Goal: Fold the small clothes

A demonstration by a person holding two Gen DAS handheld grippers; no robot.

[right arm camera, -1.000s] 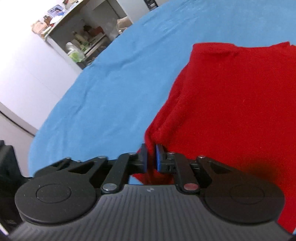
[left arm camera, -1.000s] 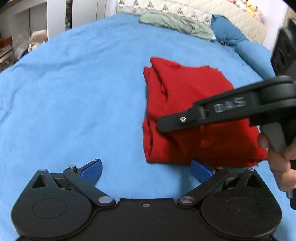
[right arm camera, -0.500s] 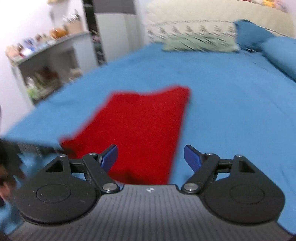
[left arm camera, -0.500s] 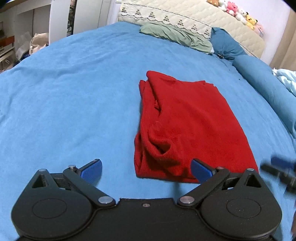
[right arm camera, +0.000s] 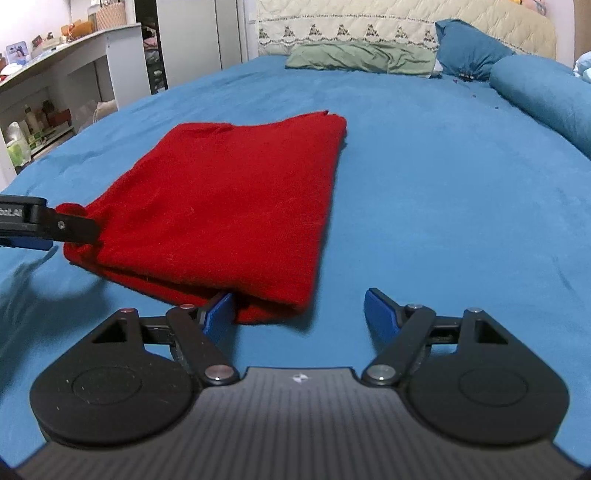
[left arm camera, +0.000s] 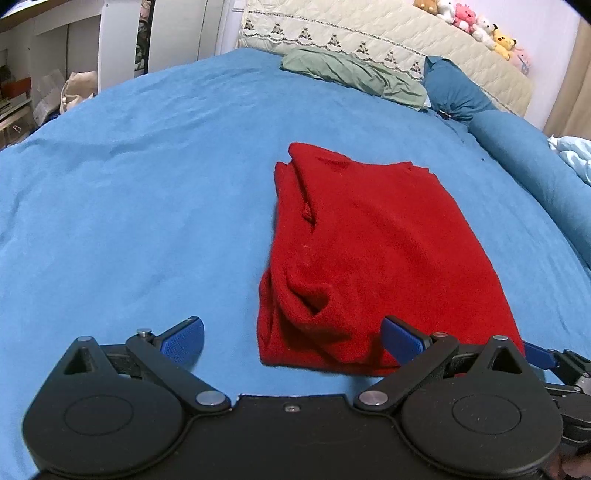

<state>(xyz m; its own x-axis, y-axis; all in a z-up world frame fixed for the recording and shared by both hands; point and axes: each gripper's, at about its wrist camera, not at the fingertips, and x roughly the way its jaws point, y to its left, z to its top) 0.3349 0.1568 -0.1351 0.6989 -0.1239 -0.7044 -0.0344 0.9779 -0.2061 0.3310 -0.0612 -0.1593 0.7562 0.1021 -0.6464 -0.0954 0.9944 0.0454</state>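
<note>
I see the red garment point(left arm camera: 373, 254) lying folded into a rough rectangle on the blue bedsheet point(left arm camera: 129, 192), about mid-bed, with its left edge bunched into loose folds. My left gripper point(left arm camera: 291, 334) has its jaws spread wide and holds nothing; its right blue pad point(left arm camera: 400, 338) sits in front of the garment's near edge, and I cannot tell whether it touches. My right gripper point(right arm camera: 299, 310) is likewise wide open and empty, its left blue pad point(right arm camera: 218, 308) right at the garment's near right corner. In the right wrist view the left gripper's finger comes in from the left edge, carrying white lettering that I can only read as "bot.AI". A green pillow point(right arm camera: 360, 55) and blue pillow point(right arm camera: 469, 51) lie by the quilted headboard point(left arm camera: 369, 37), with plush toys point(left arm camera: 476, 26) on top.
</note>
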